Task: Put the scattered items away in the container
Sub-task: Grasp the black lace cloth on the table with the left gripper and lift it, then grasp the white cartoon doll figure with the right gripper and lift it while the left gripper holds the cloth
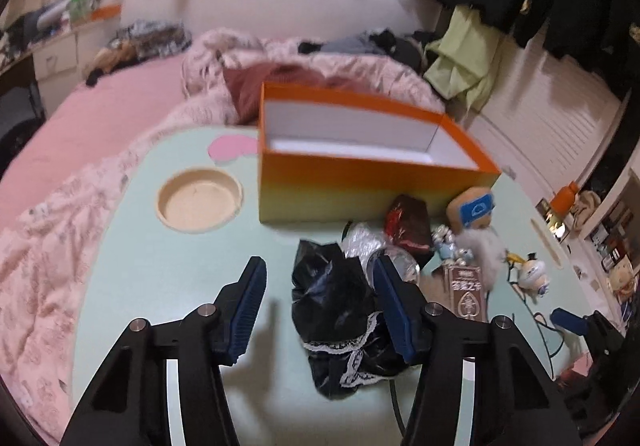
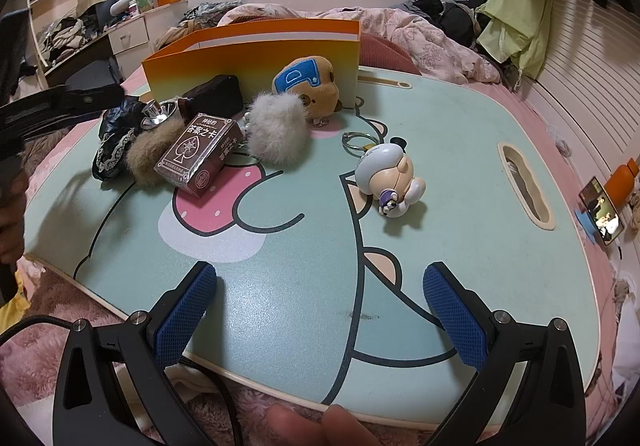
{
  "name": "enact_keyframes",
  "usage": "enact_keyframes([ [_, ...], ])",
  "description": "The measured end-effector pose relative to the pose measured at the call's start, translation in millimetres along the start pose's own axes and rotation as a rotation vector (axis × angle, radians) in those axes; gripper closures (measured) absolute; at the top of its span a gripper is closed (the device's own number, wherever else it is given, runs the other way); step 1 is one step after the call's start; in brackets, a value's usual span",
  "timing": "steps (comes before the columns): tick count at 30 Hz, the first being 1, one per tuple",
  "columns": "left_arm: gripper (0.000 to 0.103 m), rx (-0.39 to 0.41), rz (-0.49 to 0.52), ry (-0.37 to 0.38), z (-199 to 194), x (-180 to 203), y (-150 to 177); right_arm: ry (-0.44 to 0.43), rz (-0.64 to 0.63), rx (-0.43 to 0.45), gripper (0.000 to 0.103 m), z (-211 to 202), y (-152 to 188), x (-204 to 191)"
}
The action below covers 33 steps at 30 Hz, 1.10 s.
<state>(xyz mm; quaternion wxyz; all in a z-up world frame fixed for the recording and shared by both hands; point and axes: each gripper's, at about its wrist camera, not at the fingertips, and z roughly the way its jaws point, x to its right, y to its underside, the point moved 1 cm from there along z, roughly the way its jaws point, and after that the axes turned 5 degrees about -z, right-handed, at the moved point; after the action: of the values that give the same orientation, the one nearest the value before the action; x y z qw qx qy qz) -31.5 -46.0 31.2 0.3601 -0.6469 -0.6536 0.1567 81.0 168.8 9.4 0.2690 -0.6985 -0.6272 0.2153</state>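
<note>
We hold the left gripper wide around the crumpled black lace-trimmed cloth (near the orange cardboard box); centre it, then close. The right gripper waits wide, empty.

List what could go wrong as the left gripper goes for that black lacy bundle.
The left gripper is open around the black lace-trimmed bundle; its right finger sits against the clear wrapper, which may get pinched too. The floppy bundle could snag the orange box rim.

Orange box upright, open; black lace cloth, card pack, plush scattered beside it.
</note>
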Motion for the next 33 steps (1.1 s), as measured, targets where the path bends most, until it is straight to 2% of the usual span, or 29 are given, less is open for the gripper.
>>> enact_keyframes([
  [2,0.049,-0.04,-0.005,-0.001,10.3,-0.6,5.1,0.0,0.0,0.0,0.0,0.0,0.4,0.1],
  [4,0.055,-0.064,0.01,-0.011,18.5,-0.8,11.7,0.0,0.0,0.0,0.0,0.1,0.5,0.0],
  [6,0.066,-0.046,0.031,-0.03,15.7,-0.6,16.2,0.001,-0.001,-0.001,0.0,0.2,0.4,-0.2],
  [9,0.068,-0.025,0.003,-0.014,7.0,-6.3,18.9,0.0,-0.001,0.0,0.0,-0.2,-0.2,0.3],
  [16,0.068,0.084,-0.04,-0.008,-23.3,-25.6,33.4,-0.002,-0.001,0.002,0.0,0.2,-2.0,0.7],
  [21,0.068,0.162,-0.038,0.009,-51.1,-35.3,46.2,-0.005,-0.007,0.007,0.0,1.3,-4.7,1.1],
  [27,0.068,0.234,-0.029,-0.004,-71.4,-40.6,45.1,-0.016,-0.023,0.017,0.0,1.8,-3.4,2.2],
  [33,0.068,0.249,-0.034,-0.002,-74.1,-41.9,43.2,-0.022,-0.021,0.064,0.0,-0.9,3.6,8.6],
])
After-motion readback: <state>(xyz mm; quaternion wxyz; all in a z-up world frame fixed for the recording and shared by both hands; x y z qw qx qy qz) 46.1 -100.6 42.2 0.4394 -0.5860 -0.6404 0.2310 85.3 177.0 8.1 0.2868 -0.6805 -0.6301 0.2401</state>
